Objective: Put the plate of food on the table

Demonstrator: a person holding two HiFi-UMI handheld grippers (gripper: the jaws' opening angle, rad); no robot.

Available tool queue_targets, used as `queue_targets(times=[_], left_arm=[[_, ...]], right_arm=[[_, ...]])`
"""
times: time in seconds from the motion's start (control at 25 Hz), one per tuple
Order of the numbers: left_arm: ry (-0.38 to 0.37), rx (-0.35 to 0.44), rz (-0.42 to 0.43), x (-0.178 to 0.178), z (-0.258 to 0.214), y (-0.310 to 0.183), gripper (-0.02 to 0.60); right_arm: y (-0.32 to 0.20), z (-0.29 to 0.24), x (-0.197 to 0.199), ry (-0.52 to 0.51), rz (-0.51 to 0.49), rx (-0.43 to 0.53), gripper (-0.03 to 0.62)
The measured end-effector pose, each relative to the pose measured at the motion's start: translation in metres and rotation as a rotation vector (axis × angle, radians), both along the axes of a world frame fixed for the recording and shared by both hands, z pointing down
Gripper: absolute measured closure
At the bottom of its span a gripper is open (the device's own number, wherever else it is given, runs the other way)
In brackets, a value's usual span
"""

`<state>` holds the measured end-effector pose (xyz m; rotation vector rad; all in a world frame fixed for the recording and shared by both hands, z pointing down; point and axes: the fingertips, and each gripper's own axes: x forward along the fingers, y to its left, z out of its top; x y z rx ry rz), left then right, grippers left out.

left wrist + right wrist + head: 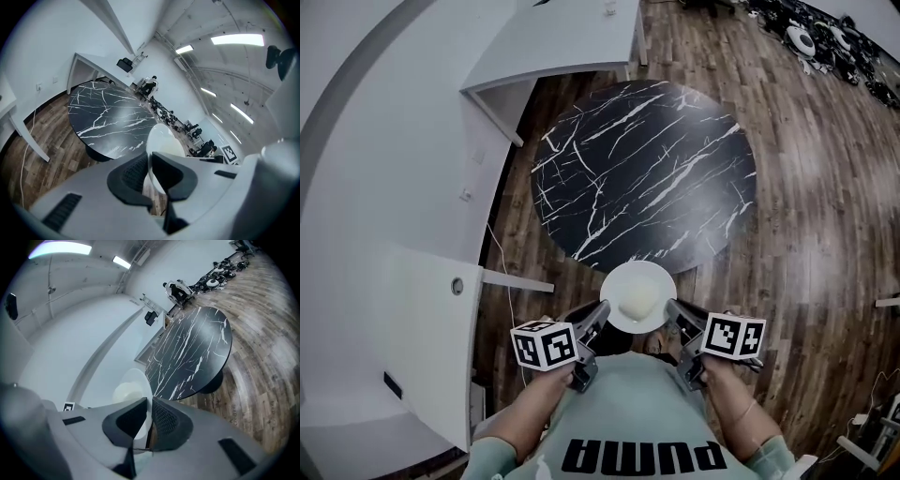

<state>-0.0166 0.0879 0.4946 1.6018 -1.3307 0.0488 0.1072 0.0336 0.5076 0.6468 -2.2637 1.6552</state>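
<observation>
A round black marbled surface (642, 169) stood just ahead of the left hand-held gripper (602, 314) on a dark plank floor (806, 187). A white desk (562, 37) stood beyond it, a white wall (356, 169) ran to the left, and strip lights (236, 40) glowed overhead.

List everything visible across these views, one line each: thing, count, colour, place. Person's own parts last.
plate: one, white, held by its rim between both grippers, by the table's near edge
food: one mound, pale, on the plate
table: one, round, black with white veins, ahead of the plate
desks: two, white, left of the table
floor: one, brown wood, around the table
clutter: one heap, black and white, far right floor
left gripper: one, grey, shut on the plate's left rim
right gripper: one, grey, shut on the plate's right rim
</observation>
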Motion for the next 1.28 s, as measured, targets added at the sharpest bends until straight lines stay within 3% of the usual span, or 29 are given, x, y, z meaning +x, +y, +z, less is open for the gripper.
queue_targets(times=[0.32, 1.28], left_arm=[[0.012, 0.005, 0.095, -0.006, -0.001, -0.028, 0.548], [0.152, 0.016, 0.308, -0.064, 0.01, -0.096, 0.548]], right_arm=[[-0.015, -0.002, -0.001, 0.021, 0.093, -0.004, 0.556], [-0.055, -0.005, -0.054, 0.156, 0.298, -0.018, 0.556]])
